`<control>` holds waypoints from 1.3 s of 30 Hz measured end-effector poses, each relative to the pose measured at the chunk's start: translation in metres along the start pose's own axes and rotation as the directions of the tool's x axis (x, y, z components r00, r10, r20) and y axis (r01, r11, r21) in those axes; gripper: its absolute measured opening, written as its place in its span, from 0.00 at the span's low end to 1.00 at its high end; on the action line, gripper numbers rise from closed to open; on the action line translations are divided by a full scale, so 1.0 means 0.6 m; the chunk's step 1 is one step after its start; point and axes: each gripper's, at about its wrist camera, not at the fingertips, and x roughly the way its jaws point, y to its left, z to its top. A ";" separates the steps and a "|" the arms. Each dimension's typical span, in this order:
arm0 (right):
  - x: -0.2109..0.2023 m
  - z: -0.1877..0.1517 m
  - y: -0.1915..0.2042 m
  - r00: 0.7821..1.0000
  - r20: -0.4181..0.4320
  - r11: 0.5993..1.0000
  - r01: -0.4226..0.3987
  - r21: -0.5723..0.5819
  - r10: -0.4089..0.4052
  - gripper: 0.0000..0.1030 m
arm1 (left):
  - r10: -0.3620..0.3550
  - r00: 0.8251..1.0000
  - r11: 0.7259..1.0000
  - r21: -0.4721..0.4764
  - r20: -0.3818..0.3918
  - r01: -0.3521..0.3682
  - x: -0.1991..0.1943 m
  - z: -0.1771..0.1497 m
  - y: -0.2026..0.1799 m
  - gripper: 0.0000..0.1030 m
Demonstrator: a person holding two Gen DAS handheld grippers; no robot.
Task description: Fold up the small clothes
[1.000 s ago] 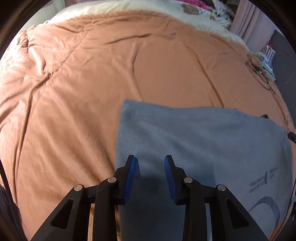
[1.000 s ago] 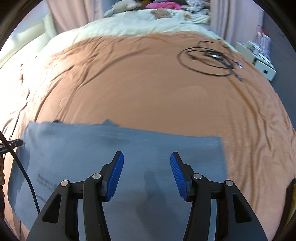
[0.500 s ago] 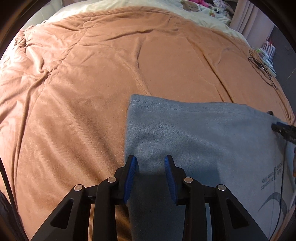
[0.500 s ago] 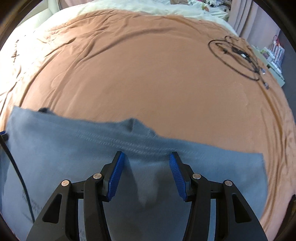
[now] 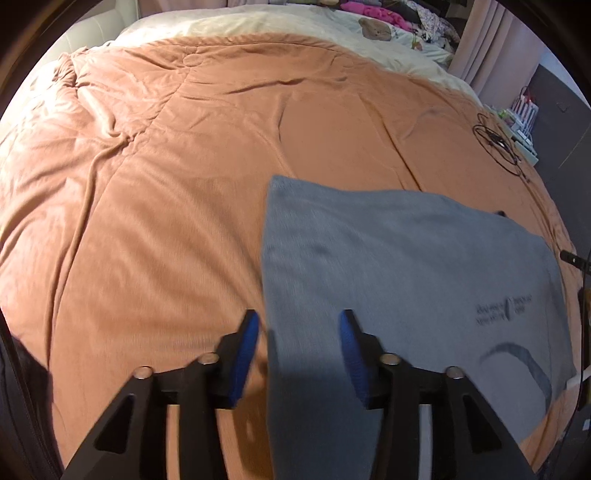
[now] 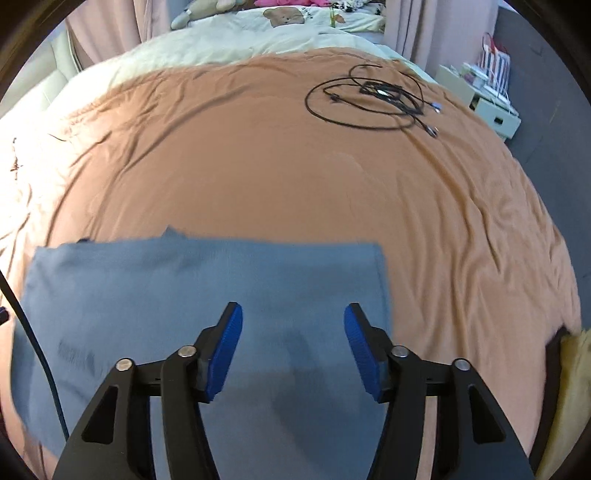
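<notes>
Warm indoor light, brightest at left. Strong fisheye bending, black vignette corners. Motion blur softens the grey garment (image 6: 207,295); gripper shadows fall on it.

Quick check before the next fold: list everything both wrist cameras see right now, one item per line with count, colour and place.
Garment: one, grey-blue with dark print, flat on the bedspread under both grippers.
Bedspread: one, orange-brown, covering the bed.
Cream bedding: one, bear print, far end of bed.
Cables: coiled bundle, black, far right on the bedspread.
Pink items: heap, far end; count unclear.
Curtains: pinkish, behind the bed.
Cabinet: one, white, right of bed.
Left gripper: black, blue pads, open at the garment's left edge.
Right gripper: same, open, over the garment.
</notes>
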 end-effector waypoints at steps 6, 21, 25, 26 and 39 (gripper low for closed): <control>-0.058 -0.084 -0.060 0.997 -0.015 0.996 -0.078 0.042 0.078 0.66 | -0.021 1.000 1.000 -0.015 -0.013 0.021 -0.039 -0.071 -0.010 0.52; -0.117 -0.322 -0.156 0.992 -0.117 0.994 -0.034 0.104 0.046 0.67 | 0.082 0.993 0.994 -0.066 -0.088 -0.087 -0.051 -0.259 0.021 0.52; -0.132 -0.345 -0.182 0.994 -0.106 0.992 -0.002 0.128 0.016 0.67 | 0.085 0.993 0.988 -0.123 -0.080 -0.095 -0.067 -0.283 0.049 0.54; -0.142 -0.350 -0.187 0.995 -0.100 0.990 -0.001 0.138 0.015 0.67 | 0.081 0.994 0.987 -0.132 -0.076 -0.090 -0.073 -0.287 0.051 0.54; -0.202 -0.461 -0.226 0.908 0.084 0.796 -0.402 0.452 0.410 0.55 | -0.199 0.980 0.913 -0.365 -0.003 0.184 -0.085 -0.323 0.064 0.54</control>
